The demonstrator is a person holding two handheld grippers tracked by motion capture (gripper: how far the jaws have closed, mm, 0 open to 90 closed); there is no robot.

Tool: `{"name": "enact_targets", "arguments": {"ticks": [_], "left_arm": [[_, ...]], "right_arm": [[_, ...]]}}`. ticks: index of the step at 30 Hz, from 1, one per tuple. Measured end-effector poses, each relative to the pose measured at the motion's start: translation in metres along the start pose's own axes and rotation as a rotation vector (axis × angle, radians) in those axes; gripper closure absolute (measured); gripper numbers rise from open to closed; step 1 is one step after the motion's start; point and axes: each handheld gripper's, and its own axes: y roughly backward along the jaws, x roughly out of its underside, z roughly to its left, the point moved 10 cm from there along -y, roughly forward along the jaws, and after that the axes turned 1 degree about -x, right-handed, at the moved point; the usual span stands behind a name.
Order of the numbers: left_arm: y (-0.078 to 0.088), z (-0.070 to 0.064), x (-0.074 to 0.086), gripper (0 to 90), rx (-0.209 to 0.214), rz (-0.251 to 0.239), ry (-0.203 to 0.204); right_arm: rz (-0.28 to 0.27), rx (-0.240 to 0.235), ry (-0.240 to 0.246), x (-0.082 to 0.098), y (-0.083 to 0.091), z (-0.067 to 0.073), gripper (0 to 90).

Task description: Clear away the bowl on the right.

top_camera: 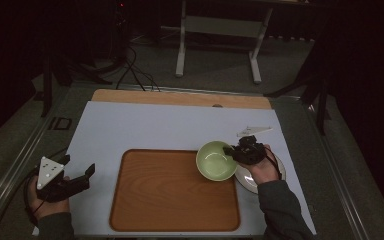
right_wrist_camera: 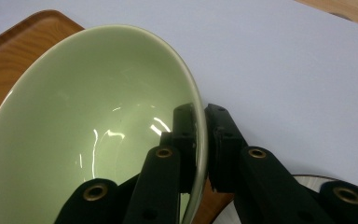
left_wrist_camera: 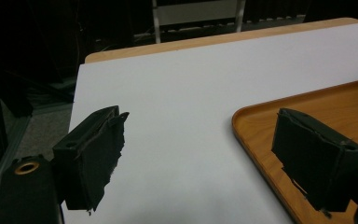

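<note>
Green bowl [top_camera: 216,160] sits over the wooden tray's [top_camera: 175,192] right edge, its rim pinched between the closed jaws of the right gripper [top_camera: 229,150], one jaw inside, one outside. White plate [top_camera: 245,179] lies just right of the tray. Left gripper [top_camera: 79,172] hovers left of the tray, jaws wide apart with nothing between them

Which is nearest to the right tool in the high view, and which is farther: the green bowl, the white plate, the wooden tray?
1. Green bowl: held at its rim by the right tool.
2. White plate: just under the hand, on the right.
3. Wooden tray: to the left; the bowl overlaps its corner.
</note>
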Motion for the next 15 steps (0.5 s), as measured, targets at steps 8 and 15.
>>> {"name": "enact_targets", "arguments": {"ticks": [8, 15], "left_arm": [[0.0, 0.0, 0.0, 16.5, 0.001, 0.0, -0.003], [0.0, -0.001, 0.0, 16.5, 0.001, -0.001, -0.005]], "right_arm": [[0.008, -0.012, 0.01, 0.001, -0.004, 0.008, 82.8], [0.006, -0.023, 0.022, -0.001, -0.006, 0.015, 82.7]]}}
